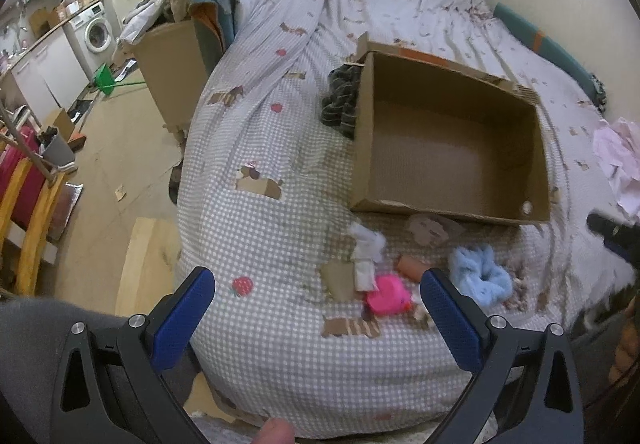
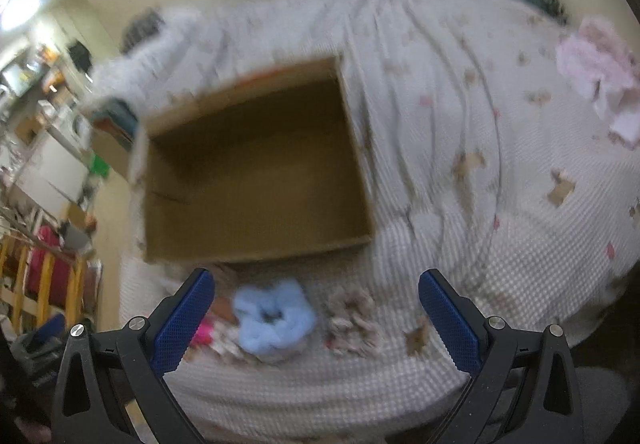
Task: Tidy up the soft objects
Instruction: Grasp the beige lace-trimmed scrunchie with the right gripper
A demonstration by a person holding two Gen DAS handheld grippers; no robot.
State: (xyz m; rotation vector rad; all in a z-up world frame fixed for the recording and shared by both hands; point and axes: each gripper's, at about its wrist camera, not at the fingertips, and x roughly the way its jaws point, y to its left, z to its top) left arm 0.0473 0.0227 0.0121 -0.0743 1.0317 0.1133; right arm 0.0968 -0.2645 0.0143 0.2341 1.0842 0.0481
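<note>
An open, empty cardboard box (image 1: pixel 452 148) sits on the bed; it also shows in the right wrist view (image 2: pixel 256 168). In front of it lie a blue fluffy scrunchie (image 1: pixel 480 278), a pink soft toy (image 1: pixel 388 294), a white fabric piece (image 1: pixel 366 256) and a small orange item (image 1: pixel 412 266). My left gripper (image 1: pixel 318 288) is open and empty above the bed's near edge, the pink toy between its fingers. My right gripper (image 2: pixel 316 292) is open and empty, the blue scrunchie (image 2: pixel 272 318) and a beige frilly piece (image 2: pixel 352 318) between its fingers. The right wrist view is blurred.
A dark striped cloth (image 1: pixel 340 100) lies against the box's left side. A pink-white cloth (image 1: pixel 618 160) lies at the bed's right. Piled bedding and a second cardboard box (image 1: pixel 172 68) stand at the bed's far left. A wooden chair (image 1: pixel 28 212) stands on the floor at left.
</note>
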